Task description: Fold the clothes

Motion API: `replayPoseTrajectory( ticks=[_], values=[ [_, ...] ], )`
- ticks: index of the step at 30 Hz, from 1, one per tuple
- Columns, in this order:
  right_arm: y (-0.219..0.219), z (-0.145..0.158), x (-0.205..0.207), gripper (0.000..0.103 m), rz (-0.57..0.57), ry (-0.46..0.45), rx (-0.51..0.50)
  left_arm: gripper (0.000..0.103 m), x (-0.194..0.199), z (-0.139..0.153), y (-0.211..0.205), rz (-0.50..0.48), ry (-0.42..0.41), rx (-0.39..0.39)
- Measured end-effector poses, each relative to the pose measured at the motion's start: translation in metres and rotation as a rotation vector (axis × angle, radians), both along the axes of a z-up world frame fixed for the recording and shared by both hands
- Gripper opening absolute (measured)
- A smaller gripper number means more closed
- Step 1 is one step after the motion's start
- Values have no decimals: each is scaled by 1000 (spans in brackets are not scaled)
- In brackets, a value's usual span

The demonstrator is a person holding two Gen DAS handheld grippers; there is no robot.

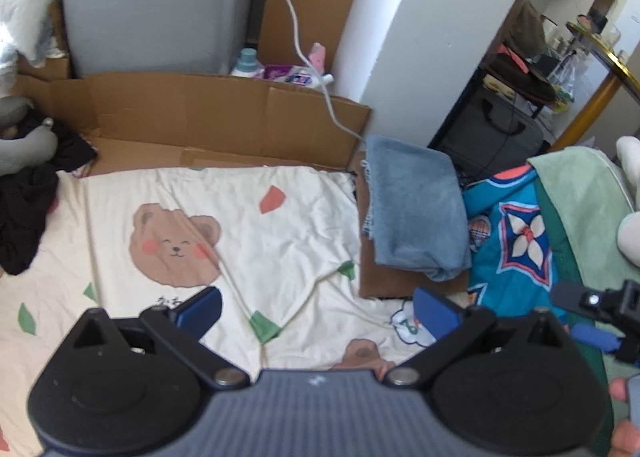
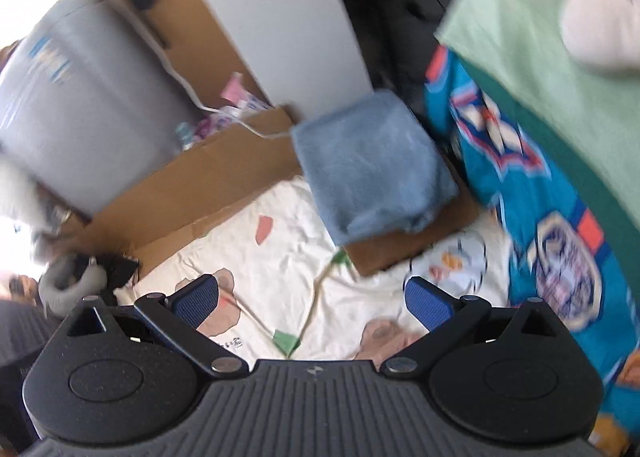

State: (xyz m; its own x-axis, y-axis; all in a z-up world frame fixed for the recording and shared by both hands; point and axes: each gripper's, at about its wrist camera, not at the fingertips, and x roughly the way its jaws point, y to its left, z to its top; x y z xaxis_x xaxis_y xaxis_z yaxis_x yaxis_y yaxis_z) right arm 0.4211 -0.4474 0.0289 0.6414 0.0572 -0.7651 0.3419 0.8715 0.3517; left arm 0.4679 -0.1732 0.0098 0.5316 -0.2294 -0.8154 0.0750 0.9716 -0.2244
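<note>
Both claws gape; blue towel [image 1: 414, 213] folded.

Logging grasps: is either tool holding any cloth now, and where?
Nothing is held. The left tool and right tool are both open above the cream bedsheet.

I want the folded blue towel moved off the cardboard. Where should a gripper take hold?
Grip the blue towel at its thick rounded fold, the near end overhanging the cardboard sheet. Come in low from the bedsheet side; the frayed far edge looks thin and loose.
</note>
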Motion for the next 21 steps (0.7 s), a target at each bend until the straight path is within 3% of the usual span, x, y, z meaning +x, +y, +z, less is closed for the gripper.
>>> replayPoseTrajectory(
  ticks=[10, 16, 21],
  values=[
    [1, 4, -10, 103, -20, 16, -44, 103, -25, 8, 9, 1, -23, 55],
    [12, 14, -25, 103, -29, -36, -92, 103, -37, 12, 9, 16, -14, 43],
    [25, 14, -40, 103, -15, -42, -98, 103, -49, 22, 9, 41, -50, 79]
  ],
)
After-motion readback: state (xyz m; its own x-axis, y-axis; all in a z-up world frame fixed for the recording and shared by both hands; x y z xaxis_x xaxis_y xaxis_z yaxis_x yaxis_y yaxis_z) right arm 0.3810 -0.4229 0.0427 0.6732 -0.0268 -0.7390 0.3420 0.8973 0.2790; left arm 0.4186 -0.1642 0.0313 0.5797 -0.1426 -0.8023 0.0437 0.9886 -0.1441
